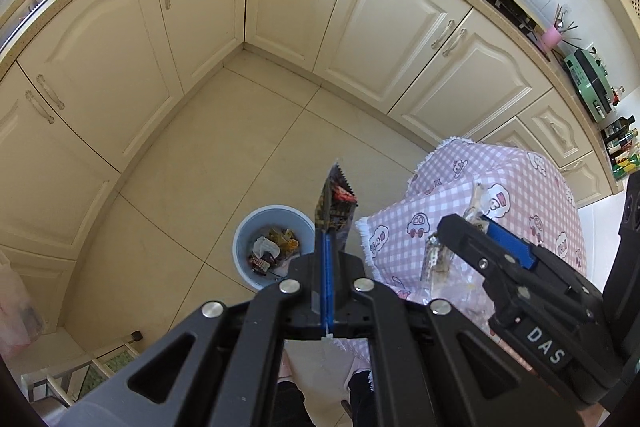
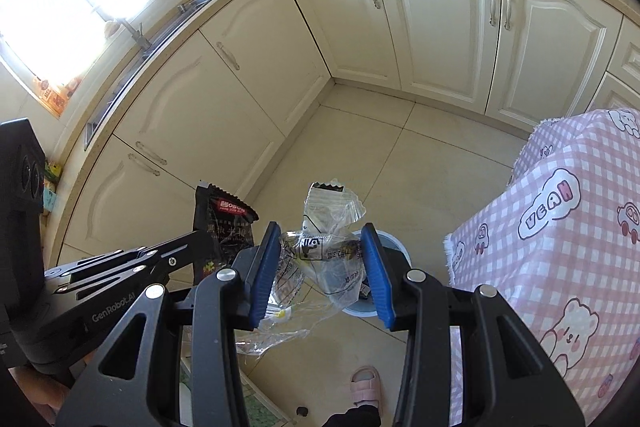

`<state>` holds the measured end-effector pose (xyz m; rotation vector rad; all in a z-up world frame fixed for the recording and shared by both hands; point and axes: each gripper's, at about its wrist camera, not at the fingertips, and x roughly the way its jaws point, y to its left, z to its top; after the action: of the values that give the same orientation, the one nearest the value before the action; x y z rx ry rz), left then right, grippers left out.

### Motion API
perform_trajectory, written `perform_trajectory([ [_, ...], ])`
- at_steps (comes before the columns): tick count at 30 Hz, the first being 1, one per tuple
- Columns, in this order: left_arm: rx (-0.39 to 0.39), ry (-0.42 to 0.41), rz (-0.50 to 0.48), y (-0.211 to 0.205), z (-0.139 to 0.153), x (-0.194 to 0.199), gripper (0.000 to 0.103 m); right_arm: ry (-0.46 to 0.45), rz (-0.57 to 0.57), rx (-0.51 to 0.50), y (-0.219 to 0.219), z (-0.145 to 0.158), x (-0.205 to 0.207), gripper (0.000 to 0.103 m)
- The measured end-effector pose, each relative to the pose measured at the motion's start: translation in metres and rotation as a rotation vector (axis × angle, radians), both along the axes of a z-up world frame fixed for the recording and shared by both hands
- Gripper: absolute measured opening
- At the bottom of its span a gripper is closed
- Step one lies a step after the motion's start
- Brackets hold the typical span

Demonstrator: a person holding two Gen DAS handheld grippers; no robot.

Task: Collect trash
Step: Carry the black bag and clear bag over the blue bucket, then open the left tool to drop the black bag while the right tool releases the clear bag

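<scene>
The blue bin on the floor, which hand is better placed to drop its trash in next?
Probably left: the left gripper holds the black snack wrapper right beside the blue bin; the right gripper looks farther off.

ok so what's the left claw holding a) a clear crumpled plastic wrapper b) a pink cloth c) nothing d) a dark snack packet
d: the left claw is shut flat on a dark snack packet, which sticks up from its blue pads above the blue bin; the clear wrapper sits in the right claw.
</scene>
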<state>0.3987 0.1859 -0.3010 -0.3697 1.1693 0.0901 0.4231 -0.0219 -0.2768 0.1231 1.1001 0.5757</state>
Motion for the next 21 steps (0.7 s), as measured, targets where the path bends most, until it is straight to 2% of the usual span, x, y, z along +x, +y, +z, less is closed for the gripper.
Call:
perform_trajectory([
  [8,-0.011,0.004,-0.024,0.002,-0.004,0.015,0.002,-0.012,-0.025,-0.015,0.005,0.003,-0.003,0.039],
  [11,-0.008,0.006,-0.026,0.001,-0.005,0.017,0.018,-0.01,-0.031,-0.019,0.004,0.002,-0.003,0.039],
  [12,-0.004,0.001,-0.02,0.001,-0.005,0.017,0.03,-0.01,-0.033,-0.02,0.003,0.002,-0.003,0.039],
  [13,-0.004,-0.004,-0.017,0.002,-0.004,0.016,0.034,-0.01,-0.035,-0.021,0.004,0.002,-0.003,0.039],
  [14,-0.008,-0.004,-0.017,0.002,-0.004,0.016,0.035,-0.009,-0.036,-0.022,0.004,0.002,-0.003,0.039],
  [16,-0.023,0.01,-0.019,0.002,-0.006,0.017,0.044,-0.008,-0.034,-0.023,0.006,0.002,-0.004,0.039],
  [21,-0.019,0.017,0.0,0.003,-0.007,0.013,0.05,-0.003,-0.03,-0.023,0.006,0.001,-0.005,0.039],
])
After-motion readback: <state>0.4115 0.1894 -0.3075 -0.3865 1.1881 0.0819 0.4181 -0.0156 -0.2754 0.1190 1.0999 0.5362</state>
